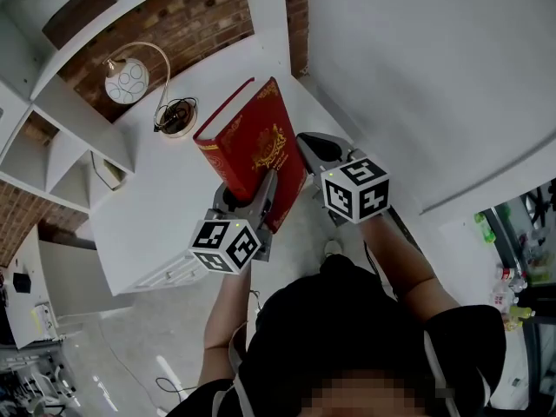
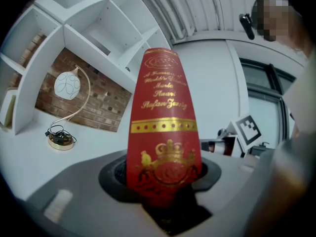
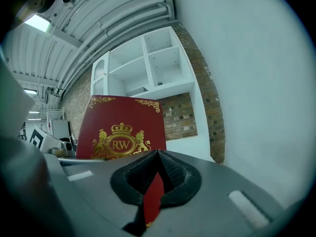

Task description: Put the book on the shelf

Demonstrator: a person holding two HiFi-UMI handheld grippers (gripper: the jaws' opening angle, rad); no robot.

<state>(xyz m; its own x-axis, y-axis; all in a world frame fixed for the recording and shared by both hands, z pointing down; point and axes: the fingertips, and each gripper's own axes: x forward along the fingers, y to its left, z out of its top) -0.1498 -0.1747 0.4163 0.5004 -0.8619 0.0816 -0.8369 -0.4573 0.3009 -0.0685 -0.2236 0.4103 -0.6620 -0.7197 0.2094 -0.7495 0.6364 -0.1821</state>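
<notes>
Above the white desk [image 1: 152,207], in the head view, the red book [image 1: 252,137] is hanging in the air, tilted. The left gripper [image 1: 250,200] is clasping its lower end and the right gripper [image 1: 306,156] is taking its right-hand side. It is touching neither the desk nor the shelf [image 1: 78,111], which is standing well apart at the left, past a globe lamp [image 1: 130,81].

Along the left gripper view, the left gripper [image 2: 165,184] is keeping its jaws wide, each pad pressing on one side of the book's [image 2: 163,127] thick spine end. The gold-lettered spine is rising straight ahead. Up and to the left, the shelf [image 2: 98,31] is showing open white compartments against a brick wall [image 2: 84,98], with the lamp [image 2: 65,85] on the desk below.

Along the right gripper view, the right gripper [image 3: 155,179] is holding its jaws nearly together, pinching a thin red edge of the book [image 3: 123,132], probably a cover board. The crested front is standing just beyond. Behind it the shelf [image 3: 148,68] is looking mostly bare, so room seems to be waiting.

Judging by this, the pick-up is done and the two-handed hold looks firm. Everything else is remaining: bringing the book across to a compartment, sliding it in and letting go.
</notes>
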